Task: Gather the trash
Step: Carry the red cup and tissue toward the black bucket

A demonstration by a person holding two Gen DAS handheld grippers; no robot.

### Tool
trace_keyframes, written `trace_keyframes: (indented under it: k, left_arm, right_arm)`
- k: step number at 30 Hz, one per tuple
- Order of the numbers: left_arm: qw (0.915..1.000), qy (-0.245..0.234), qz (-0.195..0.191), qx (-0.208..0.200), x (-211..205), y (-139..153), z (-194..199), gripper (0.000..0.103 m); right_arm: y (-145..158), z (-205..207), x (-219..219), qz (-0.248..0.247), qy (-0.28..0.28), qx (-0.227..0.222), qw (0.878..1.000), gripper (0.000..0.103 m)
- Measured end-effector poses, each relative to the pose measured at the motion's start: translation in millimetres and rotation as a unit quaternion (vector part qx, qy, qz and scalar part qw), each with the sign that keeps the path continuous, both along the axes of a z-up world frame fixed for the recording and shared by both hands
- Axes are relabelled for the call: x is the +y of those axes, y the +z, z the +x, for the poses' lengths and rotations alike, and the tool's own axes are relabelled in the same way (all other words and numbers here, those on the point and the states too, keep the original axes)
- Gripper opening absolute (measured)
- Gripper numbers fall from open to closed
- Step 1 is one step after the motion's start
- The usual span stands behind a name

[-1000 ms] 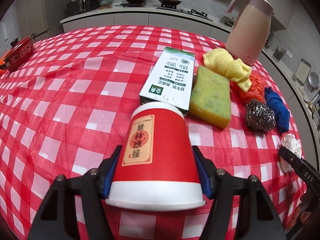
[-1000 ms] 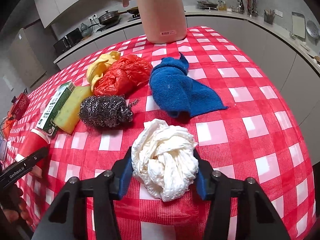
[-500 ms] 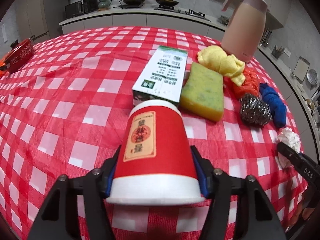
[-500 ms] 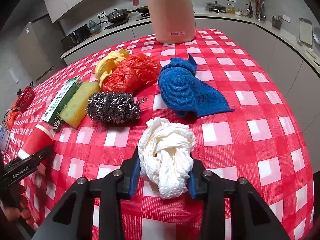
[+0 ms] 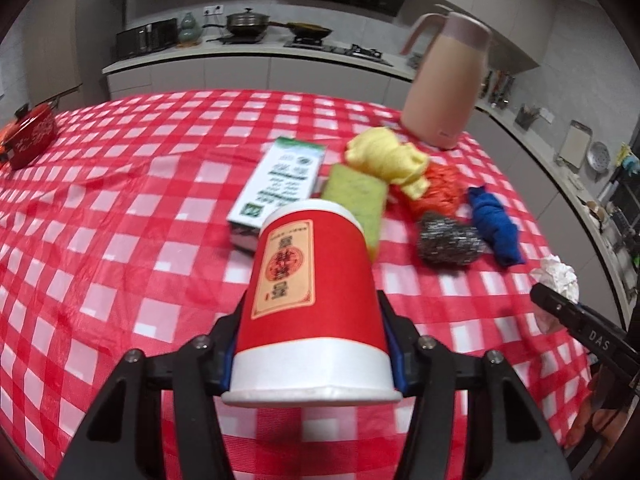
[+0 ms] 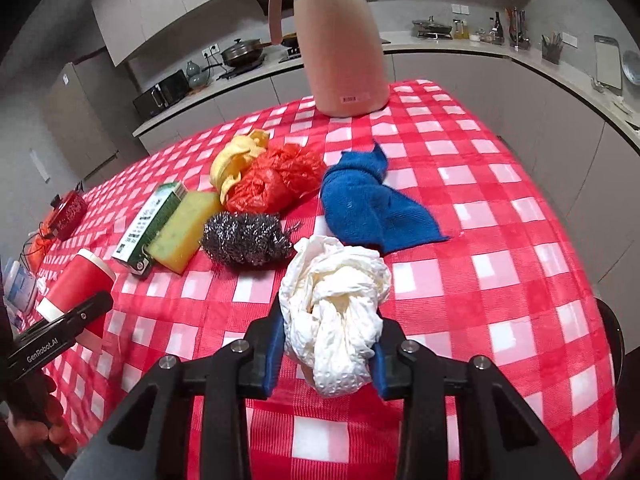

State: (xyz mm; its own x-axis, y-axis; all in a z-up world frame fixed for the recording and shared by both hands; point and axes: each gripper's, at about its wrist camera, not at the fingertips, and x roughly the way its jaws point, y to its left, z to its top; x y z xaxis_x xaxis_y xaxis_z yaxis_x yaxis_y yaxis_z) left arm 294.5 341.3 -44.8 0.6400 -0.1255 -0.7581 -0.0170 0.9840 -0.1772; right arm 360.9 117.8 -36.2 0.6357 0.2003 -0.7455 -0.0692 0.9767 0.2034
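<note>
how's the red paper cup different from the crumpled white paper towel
The red paper cup is rigid and keeps its tapered shape, with a label; the crumpled white paper towel is soft, wadded and plain. The cup sits between the left gripper jaws; the towel is squeezed by the right gripper. Both are clamped and look raised off the checked tablecloth.

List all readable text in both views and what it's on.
"DAS": side of the right gripper.
"GenRobot.AI": side of the left gripper.
Red paper cup: orange label with characters, too blurred to read.
Green and white carton: print too small to read.
Pink jug: small sticker near its base, unreadable.
</note>
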Motion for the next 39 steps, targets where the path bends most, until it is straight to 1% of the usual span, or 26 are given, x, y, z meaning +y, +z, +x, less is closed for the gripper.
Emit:
trace_keyframes:
  k: [5,8,10,12,18,21,24,31,32,34,38,39]
  left_arm:
    - [0.999,-0.042,-0.013,-0.011,-21.0,9.9,-0.3,0.057]
    - [0.9972,-0.072,-0.016,-0.016,-39.7,12.3,0.1,0.057]
    - [0.9956,-0.09,-0.023,-0.015,-54.3,12.8,-0.1,0.057]
    - [0.994,-0.105,-0.025,-0.015,-72.0,13.6,-1.0,0.057]
    - [0.99,-0.138,-0.027,-0.017,-135.1,19.6,-6.6,0.057]
    - [0.9887,-0.146,-0.028,-0.017,-177.2,23.1,-11.2,0.057]
    - [0.9862,-0.161,-0.036,-0.013,-223.4,24.8,-16.4,0.057]
    - [0.9771,-0.205,-0.059,-0.006,-332.7,24.4,-19.4,0.057]
    - [0.9748,-0.214,-0.062,-0.003,-351.4,22.4,-19.4,0.057]
    - [0.9718,-0.227,-0.064,0.0,-375.0,18.3,-20.6,0.057]
    - [0.9665,-0.25,-0.055,0.01,-421.7,5.9,-21.1,0.057]
    - [0.9658,-0.254,-0.052,0.015,-432.5,0.7,-20.6,0.057]
  right_arm:
    - [9.4,-12.0,-12.9,0.004,-0.023,-0.008,1.0,0.037]
    - [11.3,-19.7,-25.9,0.015,-0.039,-0.003,0.999,0.037]
    - [14.7,-28.3,-37.8,0.012,-0.053,-0.006,0.998,0.037]
    - [17.7,-34.7,-48.5,0.01,-0.063,-0.009,0.998,0.037]
    - [21.6,-50.8,-103.4,0.027,-0.087,-0.019,0.996,0.037]
    - [21.7,-61.1,-140.4,0.032,-0.093,-0.024,0.995,0.037]
    - [21.9,-72.7,-188.9,0.041,-0.107,-0.025,0.993,0.037]
    - [13.9,-97.9,-308.1,0.028,-0.15,-0.021,0.988,0.037]
    - [11.9,-101.8,-325.7,0.027,-0.158,-0.02,0.987,0.037]
    - [6.9,-107.9,-354.4,0.025,-0.171,-0.016,0.985,0.037]
    - [-11.2,-117.7,-402.7,0.027,-0.191,0.001,0.981,0.037]
    - [-15.6,-118.9,-408.6,0.026,-0.192,0.004,0.981,0.037]
